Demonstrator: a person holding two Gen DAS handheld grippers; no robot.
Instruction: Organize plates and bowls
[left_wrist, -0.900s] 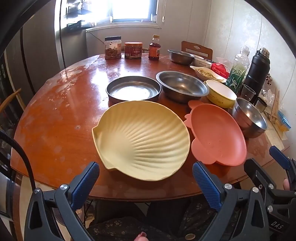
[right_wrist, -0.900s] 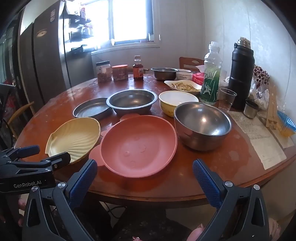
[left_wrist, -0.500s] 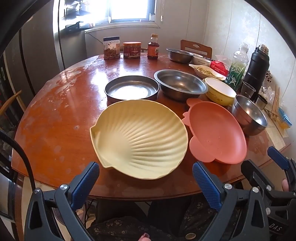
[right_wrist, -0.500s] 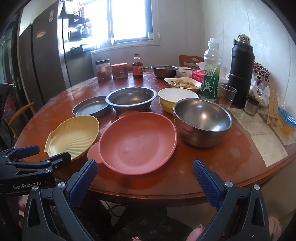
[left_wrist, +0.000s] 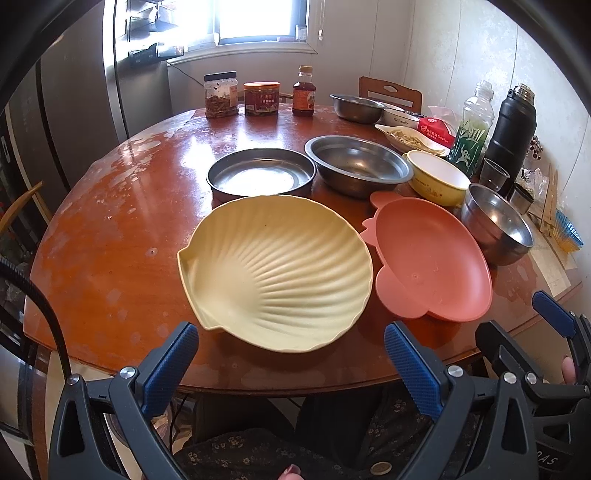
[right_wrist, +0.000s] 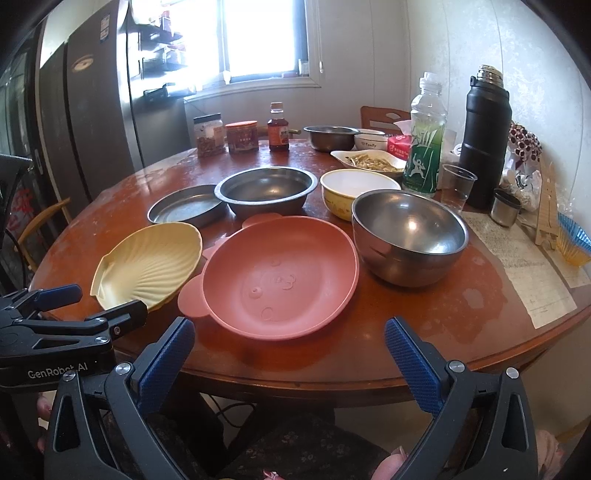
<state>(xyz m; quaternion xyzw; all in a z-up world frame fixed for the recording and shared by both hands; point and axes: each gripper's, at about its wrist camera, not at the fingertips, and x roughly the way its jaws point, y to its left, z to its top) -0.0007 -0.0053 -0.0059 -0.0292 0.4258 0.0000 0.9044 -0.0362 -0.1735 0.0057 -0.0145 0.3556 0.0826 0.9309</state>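
A yellow shell-shaped plate (left_wrist: 277, 273) lies at the table's near edge, with a pink bear-shaped plate (left_wrist: 428, 258) to its right. Behind them stand a flat steel pan (left_wrist: 260, 177), a wide steel bowl (left_wrist: 356, 164), a yellow bowl (left_wrist: 439, 177) and a deep steel bowl (left_wrist: 496, 229). My left gripper (left_wrist: 290, 363) is open and empty, just short of the shell plate. My right gripper (right_wrist: 290, 360) is open and empty, just short of the pink plate (right_wrist: 280, 275). The shell plate (right_wrist: 147, 264) and deep steel bowl (right_wrist: 408, 234) also show in the right wrist view.
At the round wooden table's (left_wrist: 110, 221) back stand jars (left_wrist: 221, 94), a sauce bottle (left_wrist: 303, 92), another steel bowl (left_wrist: 356, 107) and a dish of food (left_wrist: 410, 138). A green bottle (right_wrist: 424, 147), black flask (right_wrist: 485, 140), plastic cup (right_wrist: 456, 186) and papers (right_wrist: 517, 258) crowd the right side.
Both grippers have moved slightly forward toward the table; the plates look a little nearer. Nothing on the table has moved.
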